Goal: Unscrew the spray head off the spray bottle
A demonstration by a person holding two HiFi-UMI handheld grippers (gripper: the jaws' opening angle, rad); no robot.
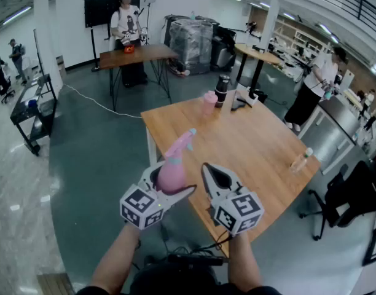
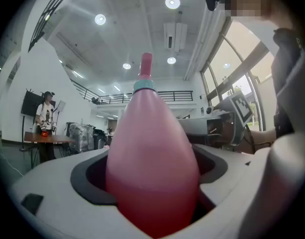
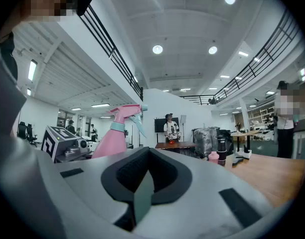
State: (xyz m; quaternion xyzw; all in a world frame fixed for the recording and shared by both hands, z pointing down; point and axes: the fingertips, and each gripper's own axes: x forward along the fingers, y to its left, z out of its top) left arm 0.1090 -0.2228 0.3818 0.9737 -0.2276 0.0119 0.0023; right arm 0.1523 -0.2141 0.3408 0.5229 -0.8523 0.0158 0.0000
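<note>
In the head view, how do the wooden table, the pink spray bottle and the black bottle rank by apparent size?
1. wooden table
2. pink spray bottle, nearest the camera
3. black bottle, farther away

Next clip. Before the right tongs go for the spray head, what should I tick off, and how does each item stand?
1. Bottle held: ok, left tongs clamped round the body of the pink plastic spray bottle.
2. Head in place: ok, pink trigger spray head sits on the teal collar at the neck.
3. Other tool free: ok, right tongs hold nothing.
4. Right tongs open for the head: not ok, shut.
5. Right tongs at the head: not ok, beside the bottle, apart from it.
6. Collar already loosened: cannot tell.
</note>
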